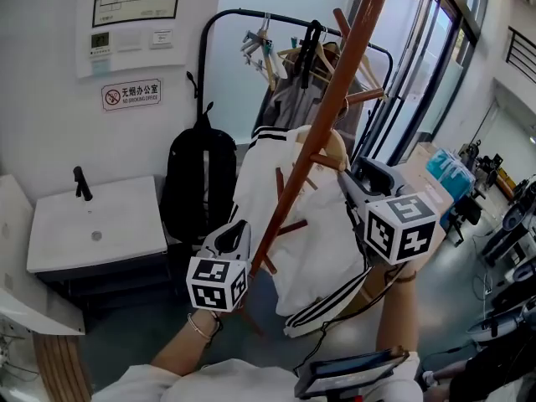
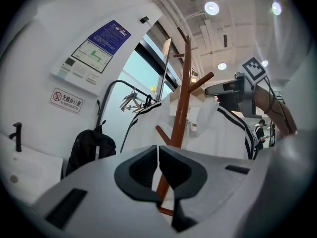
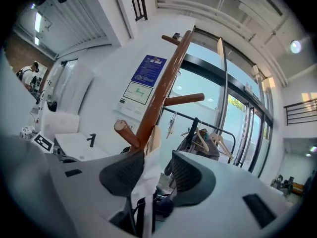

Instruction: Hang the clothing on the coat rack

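A white jacket [image 1: 327, 249] with black stripes hangs on the brown wooden coat rack [image 1: 335, 99], draped around its pole and pegs. My right gripper [image 1: 352, 178] is at the jacket's upper right, close to the pole. In the right gripper view this gripper [image 3: 157, 157] stands open. A fold of the white jacket [image 3: 148, 182] runs between the jaws and lies against the left pad, just below a peg of the rack [image 3: 158, 98]. My left gripper [image 1: 239, 229] is low at the left, beside the pole. Its jaws [image 2: 158, 150] are shut with nothing between them, facing rack [image 2: 183, 98] and jacket [image 2: 218, 133].
A black backpack [image 1: 199, 182] hangs on a black clothes rail [image 1: 209, 32] behind the rack, with hangers and garments [image 1: 301, 57] on it. A white sink [image 1: 92, 224] with a black tap stands at the left wall. Glass doors [image 1: 419, 82] run along the right.
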The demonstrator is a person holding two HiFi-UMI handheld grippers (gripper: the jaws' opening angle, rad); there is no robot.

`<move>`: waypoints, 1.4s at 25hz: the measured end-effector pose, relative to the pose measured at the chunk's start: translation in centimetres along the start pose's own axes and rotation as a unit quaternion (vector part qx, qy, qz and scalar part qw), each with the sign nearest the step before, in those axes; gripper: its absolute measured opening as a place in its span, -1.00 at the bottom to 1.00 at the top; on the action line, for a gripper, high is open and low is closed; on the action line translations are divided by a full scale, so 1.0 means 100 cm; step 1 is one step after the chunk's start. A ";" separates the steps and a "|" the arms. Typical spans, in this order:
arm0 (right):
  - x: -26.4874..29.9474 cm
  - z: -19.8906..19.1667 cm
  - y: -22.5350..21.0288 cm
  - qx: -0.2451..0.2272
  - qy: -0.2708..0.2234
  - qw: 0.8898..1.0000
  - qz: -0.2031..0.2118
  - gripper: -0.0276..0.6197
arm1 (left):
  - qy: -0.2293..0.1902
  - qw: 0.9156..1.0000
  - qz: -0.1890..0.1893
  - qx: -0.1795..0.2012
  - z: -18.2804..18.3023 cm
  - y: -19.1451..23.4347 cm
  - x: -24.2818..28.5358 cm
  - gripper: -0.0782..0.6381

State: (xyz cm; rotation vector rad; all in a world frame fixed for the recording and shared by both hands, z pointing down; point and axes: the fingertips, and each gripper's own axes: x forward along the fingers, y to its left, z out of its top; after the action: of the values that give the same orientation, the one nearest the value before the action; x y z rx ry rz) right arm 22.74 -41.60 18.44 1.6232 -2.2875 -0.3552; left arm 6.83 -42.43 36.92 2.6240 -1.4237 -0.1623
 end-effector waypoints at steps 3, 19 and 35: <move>-0.009 -0.005 -0.002 0.015 -0.001 1.000 -0.016 -0.32 | 0.008 1.000 -0.014 -0.001 -0.006 -0.001 0.003 -0.73; -0.077 -0.067 -0.011 0.131 -0.033 0.976 -0.171 -0.44 | 0.035 0.996 -0.086 0.011 -0.034 -0.013 -0.006 -0.73; -0.131 -0.110 0.012 0.208 -0.073 0.949 -0.224 -0.66 | 0.027 0.998 -0.055 -0.007 -0.037 -0.031 -0.040 -0.73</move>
State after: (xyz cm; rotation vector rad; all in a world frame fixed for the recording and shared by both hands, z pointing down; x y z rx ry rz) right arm 30.06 -29.09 27.59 2.4130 -2.1800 -0.0919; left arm 7.83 -37.10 40.03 2.6756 -1.2576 -0.1118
